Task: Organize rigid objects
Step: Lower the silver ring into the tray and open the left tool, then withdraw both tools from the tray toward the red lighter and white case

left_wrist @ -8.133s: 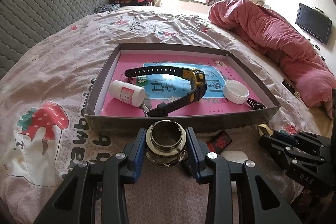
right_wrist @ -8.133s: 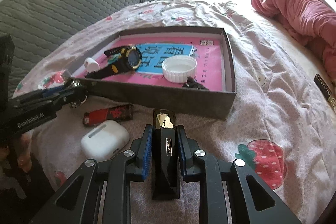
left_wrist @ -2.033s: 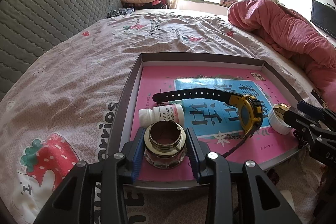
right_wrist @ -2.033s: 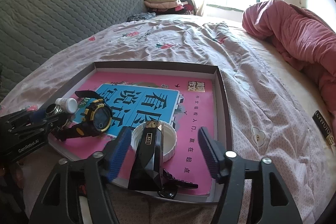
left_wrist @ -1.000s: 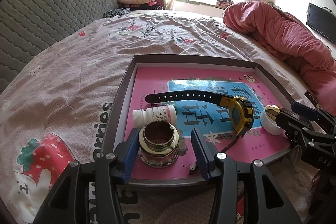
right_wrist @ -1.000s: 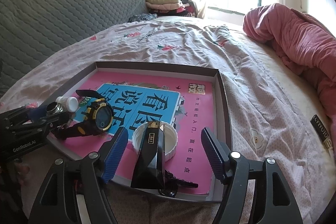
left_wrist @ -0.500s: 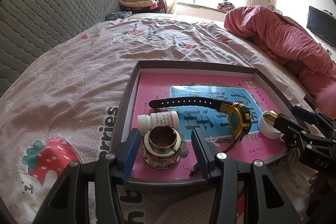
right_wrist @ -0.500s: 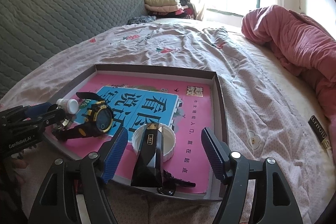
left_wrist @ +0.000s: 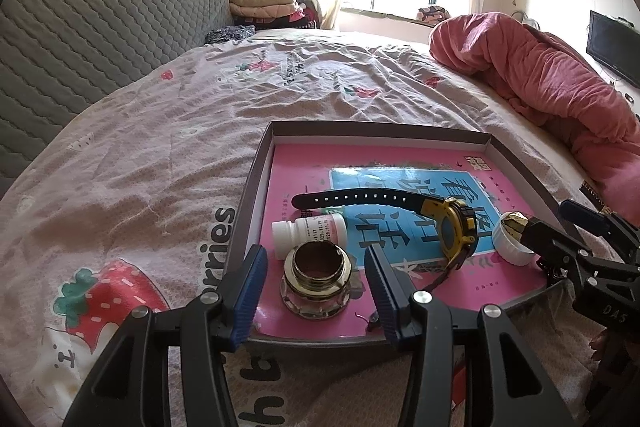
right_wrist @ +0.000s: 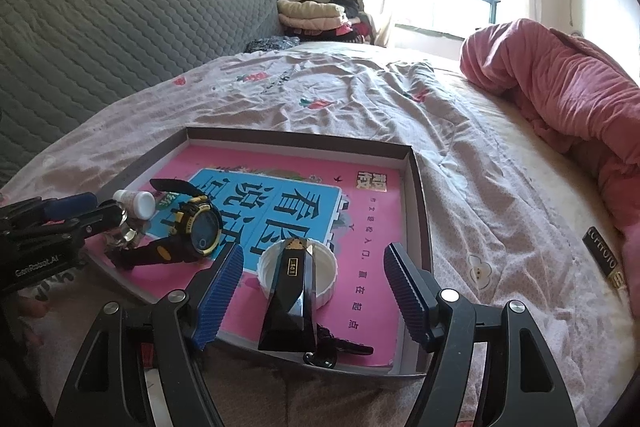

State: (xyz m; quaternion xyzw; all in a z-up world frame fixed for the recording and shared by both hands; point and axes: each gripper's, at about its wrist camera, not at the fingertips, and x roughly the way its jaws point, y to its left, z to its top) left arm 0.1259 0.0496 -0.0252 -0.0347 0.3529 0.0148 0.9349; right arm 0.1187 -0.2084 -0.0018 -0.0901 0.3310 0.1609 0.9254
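in the tray [left_wrist: 256,179] we count one watch [left_wrist: 452,223], one jar [left_wrist: 316,279], one white bottle [left_wrist: 308,229], one cap [right_wrist: 296,273]; our left gripper [left_wrist: 314,291] and right gripper [right_wrist: 314,291] both gape wide, holding nothing.

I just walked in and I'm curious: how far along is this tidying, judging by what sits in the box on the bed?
Mostly done, it seems. The tray already holds the watch, white pill bottle, white lid, glass jar and black bottle. Nothing is in hand: the left gripper and right gripper both stand open around the jar and black bottle. Anything left lies out of view.
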